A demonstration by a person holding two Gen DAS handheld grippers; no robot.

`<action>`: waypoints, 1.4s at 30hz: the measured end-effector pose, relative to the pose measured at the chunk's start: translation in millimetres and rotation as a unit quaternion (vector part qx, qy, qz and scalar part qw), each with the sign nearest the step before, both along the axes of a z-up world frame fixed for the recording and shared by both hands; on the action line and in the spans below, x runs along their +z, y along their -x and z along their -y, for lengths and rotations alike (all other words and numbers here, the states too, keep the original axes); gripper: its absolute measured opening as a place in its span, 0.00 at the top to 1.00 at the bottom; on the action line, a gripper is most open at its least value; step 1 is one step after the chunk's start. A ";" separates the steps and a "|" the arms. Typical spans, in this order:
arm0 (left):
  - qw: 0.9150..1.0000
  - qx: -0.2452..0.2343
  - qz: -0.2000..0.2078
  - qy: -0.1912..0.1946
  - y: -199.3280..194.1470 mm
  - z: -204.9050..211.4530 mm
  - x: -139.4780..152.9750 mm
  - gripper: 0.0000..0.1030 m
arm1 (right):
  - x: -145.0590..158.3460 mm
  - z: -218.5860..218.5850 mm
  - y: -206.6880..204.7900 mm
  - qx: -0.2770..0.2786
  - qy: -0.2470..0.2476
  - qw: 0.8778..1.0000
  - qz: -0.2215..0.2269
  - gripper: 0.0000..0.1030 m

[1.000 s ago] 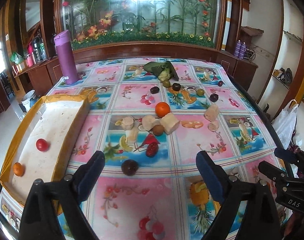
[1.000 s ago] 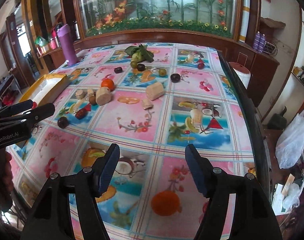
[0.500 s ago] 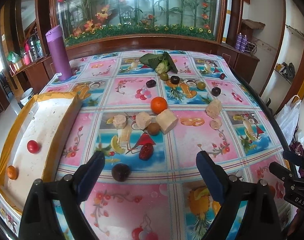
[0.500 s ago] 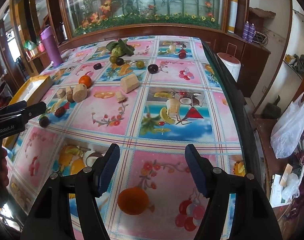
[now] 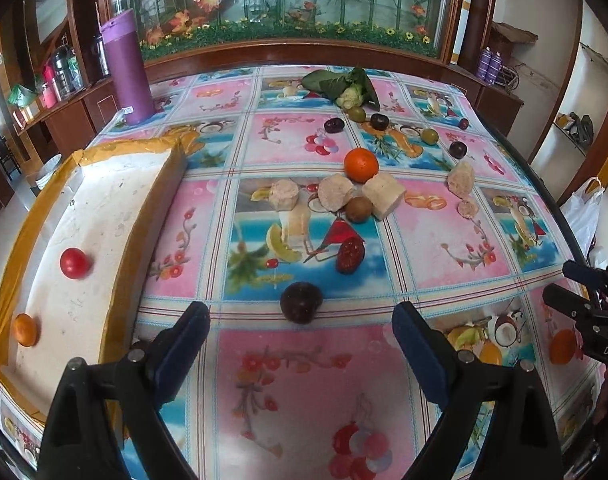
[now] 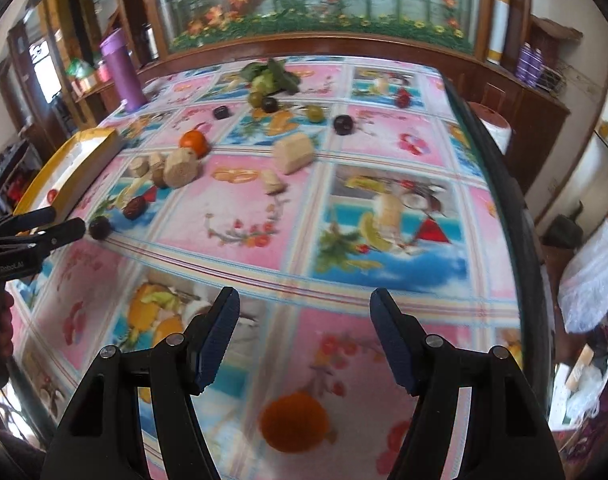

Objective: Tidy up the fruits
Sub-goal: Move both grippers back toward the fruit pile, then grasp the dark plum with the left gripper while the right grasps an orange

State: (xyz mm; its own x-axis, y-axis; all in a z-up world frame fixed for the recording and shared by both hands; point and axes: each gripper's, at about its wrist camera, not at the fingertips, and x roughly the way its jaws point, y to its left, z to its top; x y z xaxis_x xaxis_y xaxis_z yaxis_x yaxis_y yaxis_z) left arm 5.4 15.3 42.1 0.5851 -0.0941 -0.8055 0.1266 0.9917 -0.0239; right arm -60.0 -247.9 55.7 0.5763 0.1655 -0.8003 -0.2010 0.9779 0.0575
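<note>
My left gripper (image 5: 302, 314) is open, its fingers on either side of a dark plum (image 5: 301, 302) lying on the flowered tablecloth. A white tray with yellow rim (image 5: 152, 208) at left holds a red fruit (image 5: 75, 263) and a small orange fruit (image 5: 24, 329). Beyond the plum lie a dark red fruit (image 5: 350, 254), a kiwi (image 5: 358, 209), an orange (image 5: 361, 165) and more plums and green fruits farther back. My right gripper (image 6: 305, 312) is open and empty, above an orange (image 6: 295, 420) near the table's front. It also shows at the right edge of the left wrist view (image 5: 583, 292).
Several beige chunks (image 5: 383, 195) lie among the fruits mid-table. A purple flask (image 5: 127, 68) stands at the back left. A leafy green bundle (image 5: 343, 86) lies at the back. The table's right edge (image 6: 499, 184) drops to a floor with plastic bags.
My left gripper has moved forward, so the dark plum now lies between its fingertips. My right gripper has drawn back and swung, and an orange at the table front has come into view under it.
</note>
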 end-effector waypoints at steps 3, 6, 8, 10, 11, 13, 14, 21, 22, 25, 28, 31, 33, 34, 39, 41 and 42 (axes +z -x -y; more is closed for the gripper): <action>1.000 -0.014 -0.006 -0.011 -0.5 1.0 -2.7 0.08 | 2.0 -12.0 -0.9 0.017 0.004 1.000 0.005 0.34; 0.999 -0.032 -0.021 -0.001 -3.0 -4.2 -8.3 0.08 | 3.4 -10.6 3.3 0.017 0.002 1.000 0.003 0.34; 0.999 -0.025 -0.031 0.017 -8.7 -9.2 -13.3 0.09 | 3.2 -3.3 7.1 0.006 -0.005 1.000 -0.001 0.34; 0.999 -0.016 -0.036 0.037 -16.0 -12.4 -16.9 0.09 | 1.8 6.7 11.6 -0.009 -0.007 1.000 -0.004 0.34; 0.998 -0.013 -0.037 0.041 -19.2 -12.3 -18.9 0.10 | 0.8 10.9 13.6 -0.017 -0.007 1.000 -0.006 0.34; 0.998 -0.015 -0.043 0.034 -24.9 -9.6 -25.0 0.19 | -2.0 18.9 17.4 -0.030 -0.007 0.999 -0.011 0.34; 0.998 -0.020 -0.048 0.028 -27.1 -7.4 -28.9 0.29 | -3.3 21.8 19.4 -0.035 -0.007 0.999 -0.013 0.34; 0.999 -0.036 -0.021 -0.013 -26.0 2.7 -31.9 0.60 | -11.7 27.6 39.4 -0.036 -0.003 0.999 -0.028 0.34; 0.999 -0.040 -0.019 -0.011 -25.3 2.9 -31.7 0.63 | -13.4 27.0 41.6 -0.033 -0.004 0.999 -0.030 0.34; 0.999 -0.043 -0.018 -0.010 -24.9 2.3 -31.0 0.67 | -17.1 22.9 42.4 -0.025 -0.008 0.999 -0.038 0.34; 0.999 -0.043 -0.019 0.001 -25.7 -0.9 -30.6 0.69 | -17.8 18.3 42.9 -0.015 -0.016 0.999 -0.045 0.34; 0.999 -0.043 -0.020 0.009 -26.2 -2.7 -30.5 0.70 | -23.5 9.8 43.6 -0.004 -0.014 0.998 -0.056 0.42; 0.999 -0.045 -0.019 0.012 -26.0 -3.7 -30.8 0.70 | -26.7 3.8 44.0 0.003 -0.010 0.998 -0.063 0.53; 0.999 -0.045 -0.018 0.015 -25.7 -4.4 -30.9 0.71 | -26.3 0.5 45.8 0.006 0.000 0.998 -0.056 0.60; 0.997 -0.042 -0.027 0.054 -27.1 -14.4 -30.3 0.74 | -24.7 -5.6 47.6 0.010 -0.002 0.999 -0.052 0.67; 0.997 -0.038 -0.030 0.059 -26.3 -17.7 -29.9 0.74 | -22.5 -7.5 48.6 0.010 -0.004 0.999 -0.049 0.67; 0.997 -0.037 -0.031 0.059 -24.9 -18.6 -29.6 0.74 | -21.3 -8.7 49.1 0.011 -0.003 0.999 -0.048 0.67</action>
